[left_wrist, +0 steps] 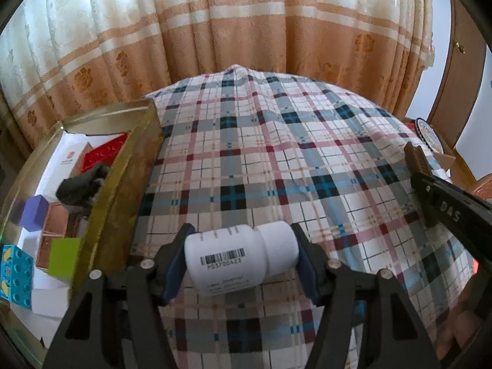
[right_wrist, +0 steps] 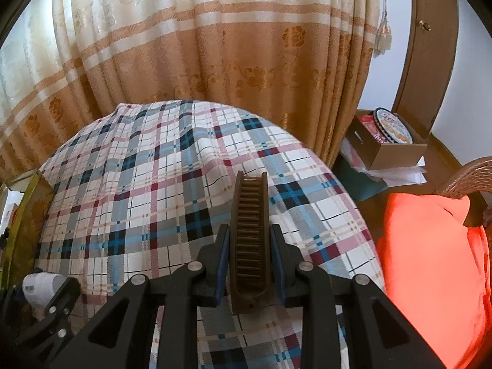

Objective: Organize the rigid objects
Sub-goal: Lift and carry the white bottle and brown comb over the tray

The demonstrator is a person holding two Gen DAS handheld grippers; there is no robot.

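Already well along: gold box (left_wrist: 129, 166) at the worktop's left edge holds several coloured blocks (left_wrist: 35, 212). Two items left. Left claw (left_wrist: 241, 261) clamps white bottle (left_wrist: 240, 258) sideways, near the box, angled down. Right claw (right_wrist: 249, 258), tilted down over the plaid cloth (right_wrist: 153, 184), grips brown comb (right_wrist: 249, 240) lengthwise.

1. One white plastic pill bottle (left_wrist: 240, 259) with a barcode label, near centre.
2. One brown folding plastic comb (right_wrist: 249, 236).
3. One gold-rimmed open box (left_wrist: 135, 150), far left.
4. In that box, counted where clear: one purple cube (left_wrist: 35, 212), one lime-green block (left_wrist: 64, 256), one blue patterned cube (left_wrist: 15, 272), one red carton (left_wrist: 106, 152).
5. One plaid tablecloth (left_wrist: 276, 141).
6. Two black two-finger grippers: left gripper (left_wrist: 241, 261), right gripper (right_wrist: 249, 252).
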